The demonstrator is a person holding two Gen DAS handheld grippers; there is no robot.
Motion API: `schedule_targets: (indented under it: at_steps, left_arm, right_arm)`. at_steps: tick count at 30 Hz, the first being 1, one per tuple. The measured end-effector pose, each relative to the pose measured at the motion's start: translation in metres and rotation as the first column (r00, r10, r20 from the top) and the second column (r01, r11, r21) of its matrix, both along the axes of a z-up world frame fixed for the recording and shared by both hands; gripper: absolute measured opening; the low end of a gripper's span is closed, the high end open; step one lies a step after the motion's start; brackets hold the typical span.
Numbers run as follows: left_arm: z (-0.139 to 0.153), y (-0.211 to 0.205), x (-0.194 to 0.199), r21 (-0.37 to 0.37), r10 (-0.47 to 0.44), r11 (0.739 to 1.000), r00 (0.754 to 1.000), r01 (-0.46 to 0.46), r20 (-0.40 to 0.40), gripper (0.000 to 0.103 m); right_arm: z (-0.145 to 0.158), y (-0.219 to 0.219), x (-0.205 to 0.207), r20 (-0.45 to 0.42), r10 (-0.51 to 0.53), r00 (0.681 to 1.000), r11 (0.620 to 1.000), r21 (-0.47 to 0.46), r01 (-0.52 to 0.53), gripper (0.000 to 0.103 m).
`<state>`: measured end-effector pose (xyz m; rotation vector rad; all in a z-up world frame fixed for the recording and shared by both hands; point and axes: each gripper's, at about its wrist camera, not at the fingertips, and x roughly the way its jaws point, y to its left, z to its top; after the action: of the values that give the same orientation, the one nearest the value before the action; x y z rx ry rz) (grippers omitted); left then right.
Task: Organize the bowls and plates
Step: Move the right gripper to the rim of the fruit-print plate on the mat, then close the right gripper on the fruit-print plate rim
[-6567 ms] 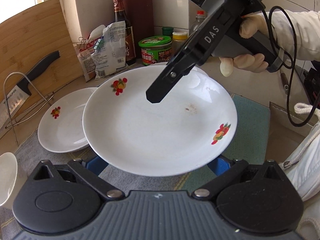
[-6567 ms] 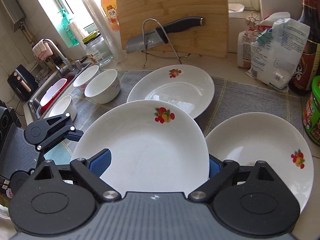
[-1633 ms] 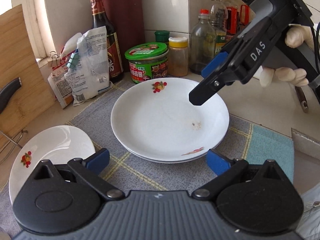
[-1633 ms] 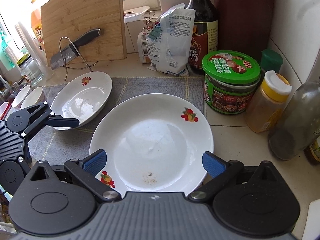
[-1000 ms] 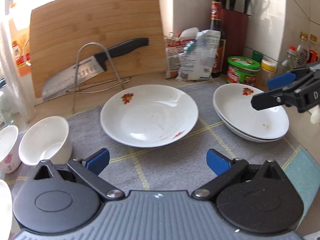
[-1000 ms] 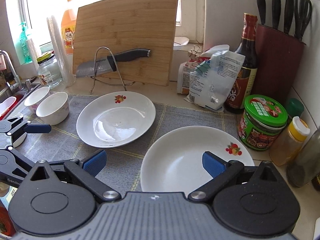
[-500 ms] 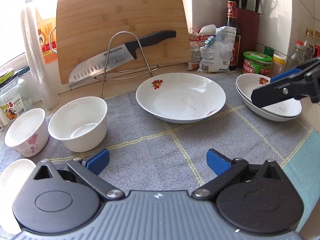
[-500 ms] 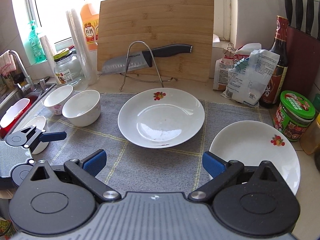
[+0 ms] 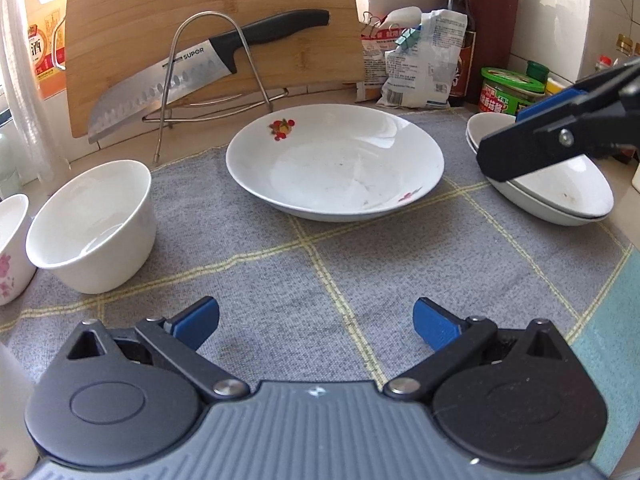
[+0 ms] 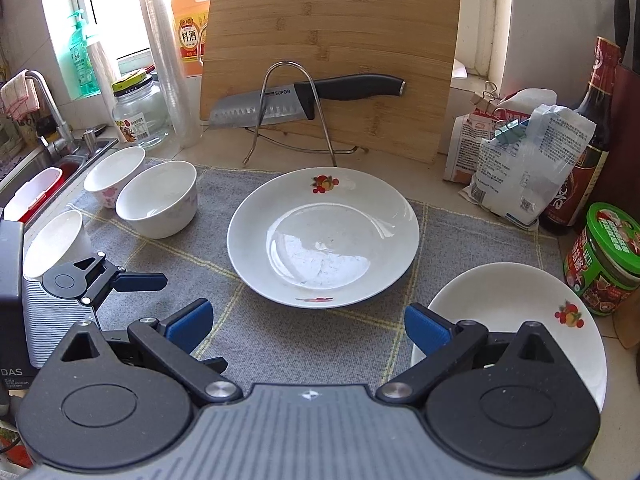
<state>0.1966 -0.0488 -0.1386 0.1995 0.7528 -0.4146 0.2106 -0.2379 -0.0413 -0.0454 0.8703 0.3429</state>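
While both grippers' jaws gape empty, left gripper (image 9: 316, 320) and right gripper (image 10: 306, 322) face the mid-frame plate (image 10: 323, 236).

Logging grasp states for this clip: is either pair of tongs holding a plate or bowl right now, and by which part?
Nothing is held. The left tongs and right tongs are both open above the grey mat, with no dish between their fingers.

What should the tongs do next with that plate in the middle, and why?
Probably move both tongs, left and right, forward to the lone plate and grip its near rim. Both are open and empty, and that plate sits alone on the mat while two plates are already stacked to the right.
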Motion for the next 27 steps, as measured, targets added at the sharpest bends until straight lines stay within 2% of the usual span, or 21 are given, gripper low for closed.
schedule_targets:
  at_steps: [9, 27]
  left_arm:
    - [-0.006, -0.016, 0.022, -0.006, 0.013, 1.0, 1.0, -0.013, 0.001, 0.102]
    - [-0.014, -0.033, 0.051, -0.032, -0.031, 0.999, 0.999, 0.032, 0.01, 0.102]
  right_arm:
    - [-0.015, -0.02, 0.034, -0.046, 0.028, 0.999, 1.0, 0.014, -0.028, 0.103]
    - [-0.034, -0.034, 0.113, -0.134, 0.086, 0.987, 0.996, 0.04, -0.081, 0.103]
